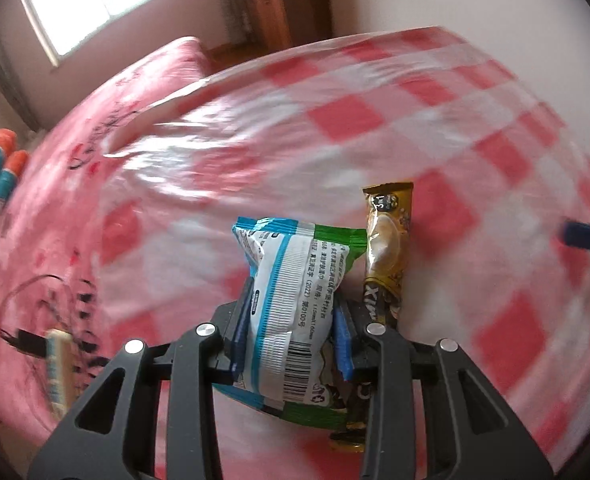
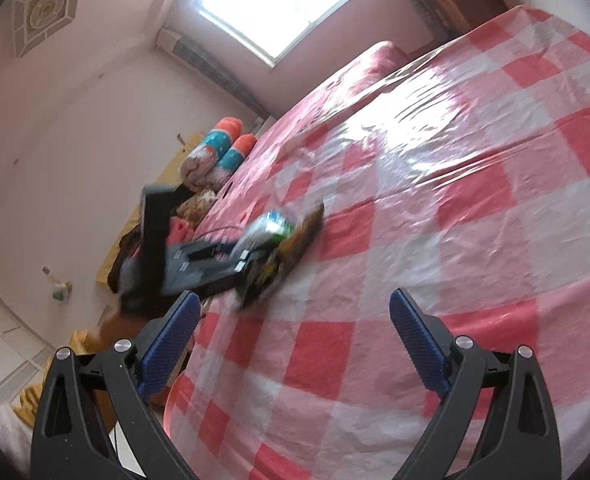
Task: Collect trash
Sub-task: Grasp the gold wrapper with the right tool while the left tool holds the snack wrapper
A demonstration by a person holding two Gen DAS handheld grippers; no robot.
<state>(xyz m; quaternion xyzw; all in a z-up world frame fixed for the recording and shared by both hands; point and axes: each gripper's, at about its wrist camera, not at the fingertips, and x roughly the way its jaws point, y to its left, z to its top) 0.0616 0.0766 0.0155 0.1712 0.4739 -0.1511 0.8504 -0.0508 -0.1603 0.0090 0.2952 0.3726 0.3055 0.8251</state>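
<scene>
My left gripper [image 1: 295,320] is shut on a white, blue and green snack packet [image 1: 291,300], held above the red-and-white checked tablecloth [image 1: 375,128]. A gold coffee-stick wrapper [image 1: 387,248] lies along the packet's right side, beside the right finger; whether it is gripped too I cannot tell. In the right wrist view the left gripper [image 2: 247,260] shows blurred with the packet [image 2: 271,228] and gold wrapper [image 2: 303,236] over the table's left edge. My right gripper [image 2: 295,320] is open and empty above the cloth [image 2: 475,200].
A pink bed [image 1: 55,200] lies beyond the table's left edge, with rolled orange-and-teal bedding [image 2: 223,148] at its head. A wooden cabinet [image 1: 263,4] stands by the far wall. The right gripper's blue fingertip [image 1: 583,236] shows at the right edge.
</scene>
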